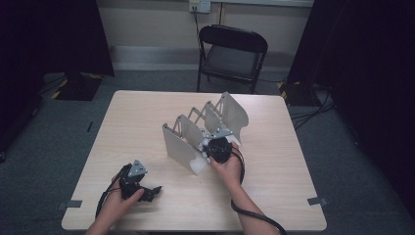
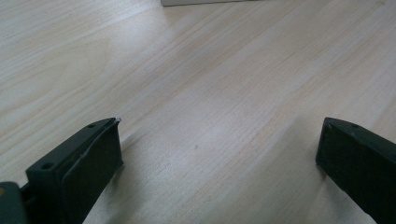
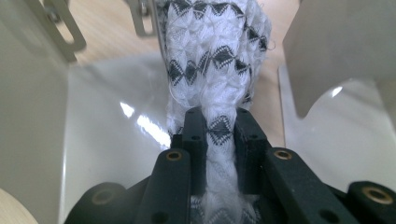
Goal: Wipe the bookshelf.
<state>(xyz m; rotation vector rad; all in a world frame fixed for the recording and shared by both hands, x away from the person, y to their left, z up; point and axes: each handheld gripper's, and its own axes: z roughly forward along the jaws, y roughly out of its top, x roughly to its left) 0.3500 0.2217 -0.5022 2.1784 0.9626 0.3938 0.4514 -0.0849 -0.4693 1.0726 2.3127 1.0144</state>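
Your worktop [image 1: 147,112] carries one big thing: the accordion-style rack [image 1: 205,129] of pale upright dividers, standing near the middle and running diagonally away from you. The step in hand looks like slotting a cloth into it, so treat the rack as the fixed frame and keep your approach square to its slots.

Your right gripper [image 1: 218,149] sits at the rack's near end, above the gap between the first dividers. In the right gripper view its jaws are pinched tight on a white knitted cloth [image 3: 215,70] with a black diamond pattern, which hangs bunched ahead of the jaws, down into the slot between the left panel [image 3: 28,116] and the right panel [image 3: 336,51]. Go down straight, keeping the cloth centred between the two. It hangs closer to the left-hand linkage brackets [image 3: 140,18], and I judge that is where it could snag, so ease slightly away from them. Do not release until the bulk of the cloth rests in the slot; a loose knit will spring back if let go early.

Your left gripper [image 1: 142,188] rests low over bare worktop at the near left, well apart from the rack, jaws spread wide and holding nothing. Leave it there unless the rack slides; then brace a panel with it.
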